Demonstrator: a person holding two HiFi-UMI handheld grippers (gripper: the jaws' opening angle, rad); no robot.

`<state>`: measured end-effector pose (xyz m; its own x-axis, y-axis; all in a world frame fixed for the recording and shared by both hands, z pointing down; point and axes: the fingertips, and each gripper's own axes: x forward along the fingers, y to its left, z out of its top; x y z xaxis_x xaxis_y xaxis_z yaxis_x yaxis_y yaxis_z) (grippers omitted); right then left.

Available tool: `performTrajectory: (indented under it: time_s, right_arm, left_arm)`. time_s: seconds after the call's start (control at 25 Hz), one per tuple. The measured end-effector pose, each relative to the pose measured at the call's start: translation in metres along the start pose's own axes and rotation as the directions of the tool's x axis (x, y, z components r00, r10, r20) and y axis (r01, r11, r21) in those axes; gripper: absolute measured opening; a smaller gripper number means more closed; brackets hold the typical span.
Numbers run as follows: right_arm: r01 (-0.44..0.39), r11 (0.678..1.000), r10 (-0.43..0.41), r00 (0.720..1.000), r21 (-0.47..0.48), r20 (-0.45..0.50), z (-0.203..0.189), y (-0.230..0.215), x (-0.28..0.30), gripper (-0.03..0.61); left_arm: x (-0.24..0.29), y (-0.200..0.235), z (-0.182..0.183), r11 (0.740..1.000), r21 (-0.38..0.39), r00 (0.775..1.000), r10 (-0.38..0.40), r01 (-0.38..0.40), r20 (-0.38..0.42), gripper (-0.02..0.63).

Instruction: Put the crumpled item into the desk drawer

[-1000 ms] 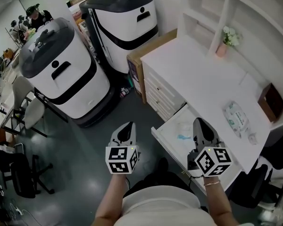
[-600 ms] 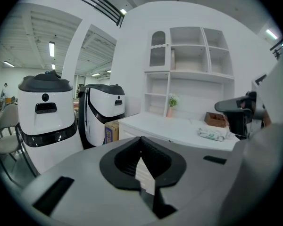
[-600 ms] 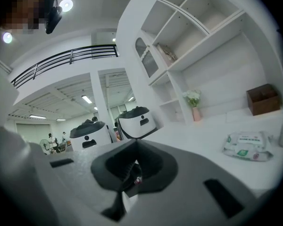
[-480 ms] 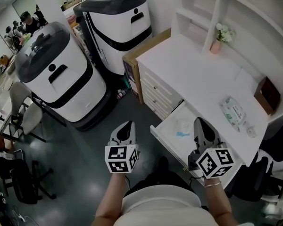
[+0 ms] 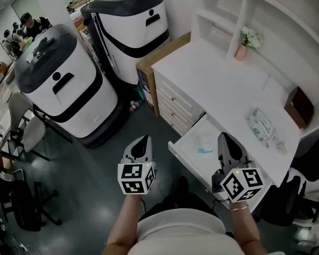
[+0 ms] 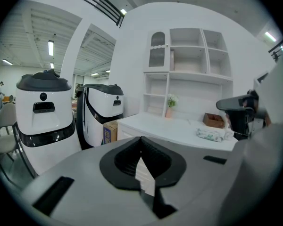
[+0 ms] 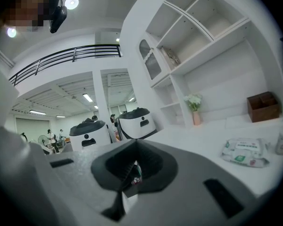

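The white desk's (image 5: 212,81) top drawer (image 5: 189,146) stands pulled open. A crumpled whitish item (image 5: 204,142) with a blue patch lies inside it. My right gripper (image 5: 225,138) hovers over the drawer's near right part, jaws together and holding nothing. My left gripper (image 5: 142,141) hangs over the dark floor to the left of the drawer, also shut and empty. In the left gripper view the left gripper (image 6: 141,149) shows its jaws meeting, and the desk (image 6: 170,126) lies ahead. The right gripper (image 7: 134,161) in its own view is closed too.
Two tall white-and-black machines (image 5: 64,84) (image 5: 130,31) stand left of the desk, with a cardboard box (image 5: 151,68) against its side. On the desk are a wipes pack (image 5: 259,125), a small bottle (image 5: 280,146), a brown box (image 5: 299,106) and a flower vase (image 5: 242,49). Chairs (image 5: 21,121) stand at the far left.
The head view has drifted a little, so the desk sits slightly further left. Both grippers keep their places and stay shut.
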<state>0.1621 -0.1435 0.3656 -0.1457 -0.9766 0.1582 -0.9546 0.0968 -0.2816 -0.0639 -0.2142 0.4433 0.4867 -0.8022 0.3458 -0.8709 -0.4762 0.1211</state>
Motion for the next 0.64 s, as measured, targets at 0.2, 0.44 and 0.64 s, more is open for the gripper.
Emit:
performTrajectory:
  time_s: [0.2,0.44,0.64]
  right_arm:
    - [-0.002,1.0,0.002,1.0,-0.003,0.002,0.0002,0.0014,0.0002,0.002]
    - [-0.008,1.0,0.008,1.0,0.002,-0.001,0.0002,0.0027,0.0024,0.002]
    - [-0.013,1.0,0.013,1.0,0.013,-0.002,0.001,0.0011,0.0065,0.002]
  left_arm:
    - [-0.0011,0.0009,-0.0007,1.0,0.0,1.0,0.005,-0.005,0.0,-0.008]
    - [-0.0003,0.0029,-0.0011,1.0,-0.001,1.0,0.009,-0.009,-0.001,-0.008]
    - [0.0042,0.0013,-0.0023,1.0,0.0,1.0,0.004,-0.004,-0.008,-0.007]
